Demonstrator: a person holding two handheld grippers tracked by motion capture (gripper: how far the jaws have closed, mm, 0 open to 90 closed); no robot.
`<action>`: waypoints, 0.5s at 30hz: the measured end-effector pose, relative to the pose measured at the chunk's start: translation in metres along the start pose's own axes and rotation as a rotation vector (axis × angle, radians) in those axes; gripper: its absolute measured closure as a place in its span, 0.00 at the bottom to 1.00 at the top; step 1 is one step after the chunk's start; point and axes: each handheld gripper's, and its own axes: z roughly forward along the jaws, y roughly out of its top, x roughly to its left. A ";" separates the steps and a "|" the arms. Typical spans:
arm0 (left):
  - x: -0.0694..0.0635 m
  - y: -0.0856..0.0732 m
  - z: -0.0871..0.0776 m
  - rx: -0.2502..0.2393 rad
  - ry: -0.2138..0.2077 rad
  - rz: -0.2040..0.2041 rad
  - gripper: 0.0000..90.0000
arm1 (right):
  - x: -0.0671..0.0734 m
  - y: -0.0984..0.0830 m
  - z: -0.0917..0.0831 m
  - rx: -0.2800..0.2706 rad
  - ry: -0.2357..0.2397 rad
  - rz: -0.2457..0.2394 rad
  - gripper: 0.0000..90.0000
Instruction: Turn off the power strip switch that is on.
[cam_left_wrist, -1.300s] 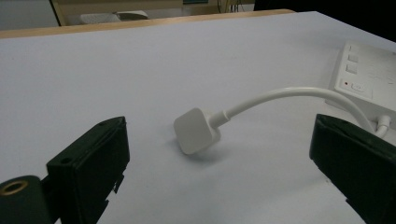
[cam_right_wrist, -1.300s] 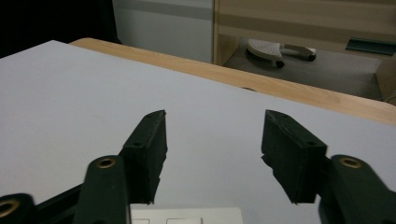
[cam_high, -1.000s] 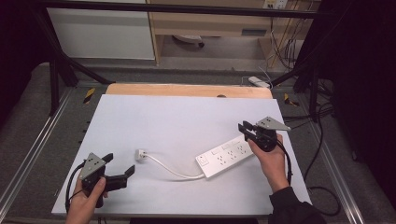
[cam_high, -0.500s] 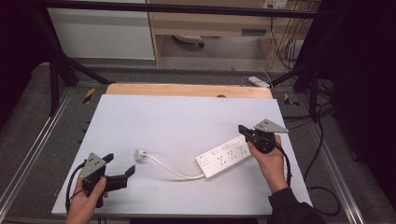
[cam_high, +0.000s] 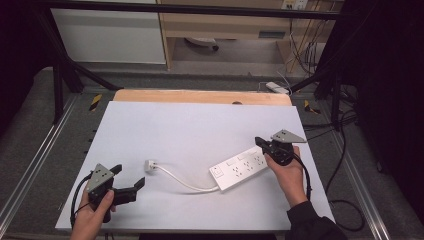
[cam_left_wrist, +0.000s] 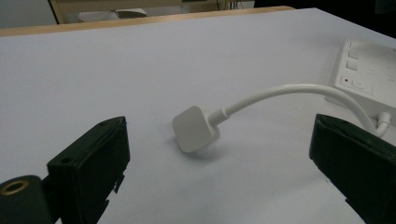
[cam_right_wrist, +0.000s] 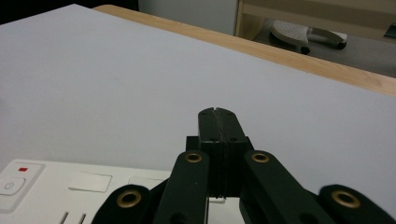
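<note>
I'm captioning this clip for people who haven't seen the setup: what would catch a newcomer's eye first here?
Probably the white power strip lying right of centre on the pale table, its cable curving left to a square white plug. Next, the two black grippers: the left gripper, jaws wide open, points at that plug from the near left corner, while the right gripper, jaws closed together, sits over the strip's far end.

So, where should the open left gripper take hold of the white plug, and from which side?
Probably the plug's squarish body, not the cable. It lies on the white table between the left gripper's wide-open jaws, its cable running off toward the power strip. Coming straight ahead, from the end opposite the cable, lets the jaws close on its two flat sides.
</note>
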 end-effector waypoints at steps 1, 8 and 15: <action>0.000 0.000 0.000 -0.001 0.000 -0.001 0.06 | 0.000 -0.001 0.000 0.004 0.000 0.005 1.00; 0.000 0.000 0.001 0.000 0.002 -0.001 0.06 | -0.002 -0.004 0.002 0.011 -0.006 0.007 1.00; 0.000 0.000 0.001 0.002 0.000 -0.001 0.06 | -0.004 -0.008 0.003 0.025 -0.009 0.015 1.00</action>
